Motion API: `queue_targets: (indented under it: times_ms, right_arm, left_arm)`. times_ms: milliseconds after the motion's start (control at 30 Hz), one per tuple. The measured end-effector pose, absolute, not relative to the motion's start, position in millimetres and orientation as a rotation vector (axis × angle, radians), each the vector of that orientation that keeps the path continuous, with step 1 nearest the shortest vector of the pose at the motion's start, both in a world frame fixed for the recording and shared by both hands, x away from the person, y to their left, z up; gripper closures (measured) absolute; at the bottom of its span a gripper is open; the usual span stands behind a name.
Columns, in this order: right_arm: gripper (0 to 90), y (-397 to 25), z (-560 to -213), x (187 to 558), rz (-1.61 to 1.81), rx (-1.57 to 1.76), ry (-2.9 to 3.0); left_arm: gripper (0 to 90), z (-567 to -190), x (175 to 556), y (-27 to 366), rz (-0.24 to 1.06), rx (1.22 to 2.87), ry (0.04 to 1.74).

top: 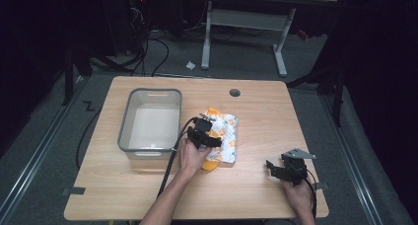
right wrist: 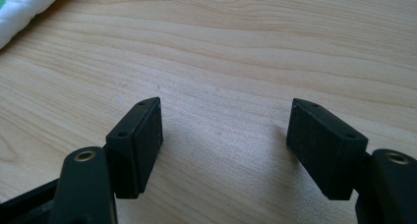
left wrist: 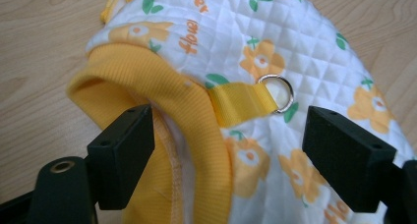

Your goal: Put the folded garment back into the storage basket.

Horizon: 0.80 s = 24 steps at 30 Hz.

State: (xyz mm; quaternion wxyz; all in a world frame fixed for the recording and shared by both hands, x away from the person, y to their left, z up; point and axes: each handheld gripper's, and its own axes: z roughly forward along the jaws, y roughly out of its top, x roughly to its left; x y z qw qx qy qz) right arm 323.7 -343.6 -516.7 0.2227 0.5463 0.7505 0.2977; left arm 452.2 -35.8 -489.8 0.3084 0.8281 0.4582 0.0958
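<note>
1. Left gripper [left wrist: 226,150]: jaws spread wide, straddling the yellow ribbed collar [left wrist: 162,86] of the quilted garment [left wrist: 295,52], nothing pinched yet.
2. Garment lies mid-table, just right of the grey bin [top: 150,120].
3. Likely light, soft, floppy (thick collar or webbing loop [left wrist: 241,100] the surest hold).
4. Right gripper [right wrist: 223,145]: jaws apart, empty over the wooden table [right wrist: 246,47].

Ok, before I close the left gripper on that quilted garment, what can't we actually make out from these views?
- Garment, high view: its near end is covered by the left hand and left gripper.
- Garment, left gripper view: cut off by the frame edges; inside of the yellow ribbed opening hidden by its own fold.
- Bin, high view: near inner wall hidden by its rim.
</note>
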Motion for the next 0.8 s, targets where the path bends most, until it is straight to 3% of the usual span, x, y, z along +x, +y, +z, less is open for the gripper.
queue_targets:
  times_ms: [267,600,800]
  right_arm:
    - [30.2,-343.5,-516.7,323.7,0.823,1.510,2.072]
    - [30.1,-343.5,-516.7,323.7,0.823,1.510,2.071]
    - [30.1,-343.6,-516.7,323.7,0.823,1.510,2.072]
  left_arm:
    - [21.1,-504.0,463.4,-40.2,0.249,2.224,1.269]
    - [23.3,-508.6,461.9,-46.5,0.343,2.270,1.226]
    - [52.2,-506.2,455.7,-53.3,0.371,2.289,1.158]
